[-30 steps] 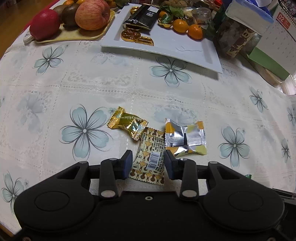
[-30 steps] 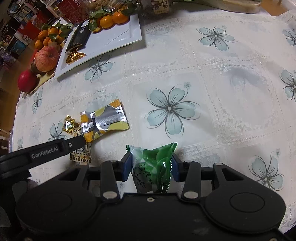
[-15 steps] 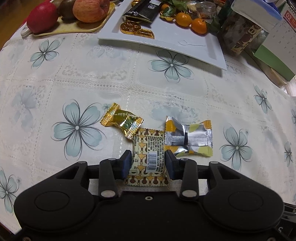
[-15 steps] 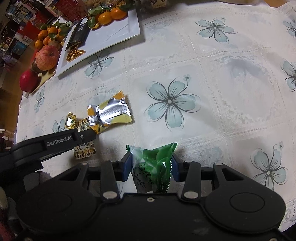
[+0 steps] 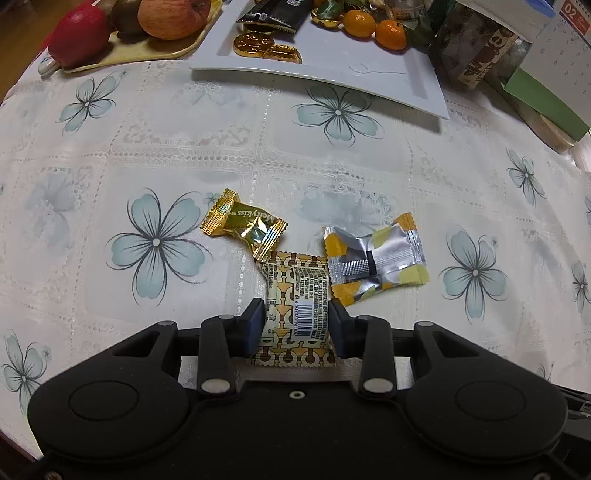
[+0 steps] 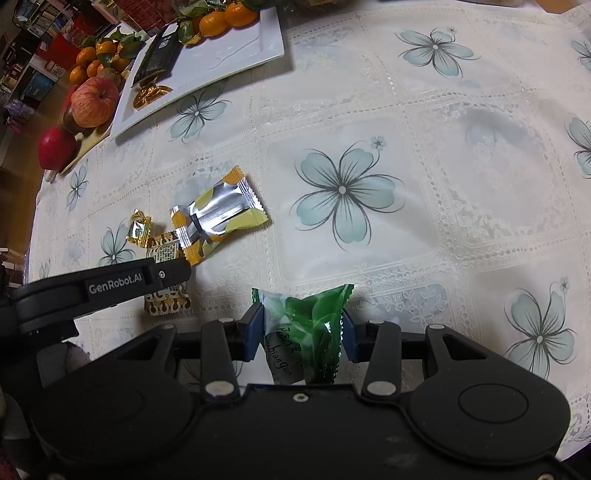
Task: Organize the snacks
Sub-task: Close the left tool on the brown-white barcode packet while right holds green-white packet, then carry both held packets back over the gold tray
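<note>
A brown-and-cream patterned snack packet (image 5: 295,291) lies flat on the flowered tablecloth. My left gripper (image 5: 296,325) straddles it; its jaws are closing and the pads touch both long edges. A gold-wrapped candy (image 5: 245,225) rests at the packet's far left corner, and a silver-and-yellow packet (image 5: 375,260) lies to its right. My right gripper (image 6: 303,328) is shut on a green snack packet (image 6: 314,314), held just above the cloth. In the right wrist view the left gripper (image 6: 170,280) reaches in from the left over the patterned packet (image 6: 168,304).
A white tray (image 5: 388,74) at the back holds a dark chocolate bar (image 5: 277,11), gold coins (image 5: 255,44) and tangerines (image 5: 391,29). Left of it a yellow tray carries apples (image 5: 170,14). Boxes and a calendar (image 5: 569,33) crowd the back right. The table edge curves at the left.
My left gripper has slid forward over the patterned packet, which now sits deeper between its jaws, and the pads have come in against its edges. The right gripper holds the green packet unchanged.
</note>
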The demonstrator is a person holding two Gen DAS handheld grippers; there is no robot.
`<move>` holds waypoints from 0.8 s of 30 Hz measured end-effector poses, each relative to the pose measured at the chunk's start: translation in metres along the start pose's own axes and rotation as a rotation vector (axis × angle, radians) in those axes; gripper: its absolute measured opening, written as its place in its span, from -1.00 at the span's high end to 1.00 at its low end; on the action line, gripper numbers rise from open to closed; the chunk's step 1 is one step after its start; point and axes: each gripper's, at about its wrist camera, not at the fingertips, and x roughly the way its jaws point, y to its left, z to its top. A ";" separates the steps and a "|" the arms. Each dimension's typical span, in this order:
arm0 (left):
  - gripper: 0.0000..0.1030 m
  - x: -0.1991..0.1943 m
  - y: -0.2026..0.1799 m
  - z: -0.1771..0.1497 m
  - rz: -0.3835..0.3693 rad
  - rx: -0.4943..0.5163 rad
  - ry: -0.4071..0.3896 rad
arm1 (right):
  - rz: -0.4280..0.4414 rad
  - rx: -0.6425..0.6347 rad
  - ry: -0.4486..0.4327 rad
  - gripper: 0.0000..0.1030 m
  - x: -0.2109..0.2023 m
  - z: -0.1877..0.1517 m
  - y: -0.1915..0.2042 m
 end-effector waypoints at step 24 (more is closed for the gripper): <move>0.14 -0.020 0.026 -0.027 -0.001 0.053 0.111 | -0.021 -0.007 0.013 0.12 0.007 -0.001 0.001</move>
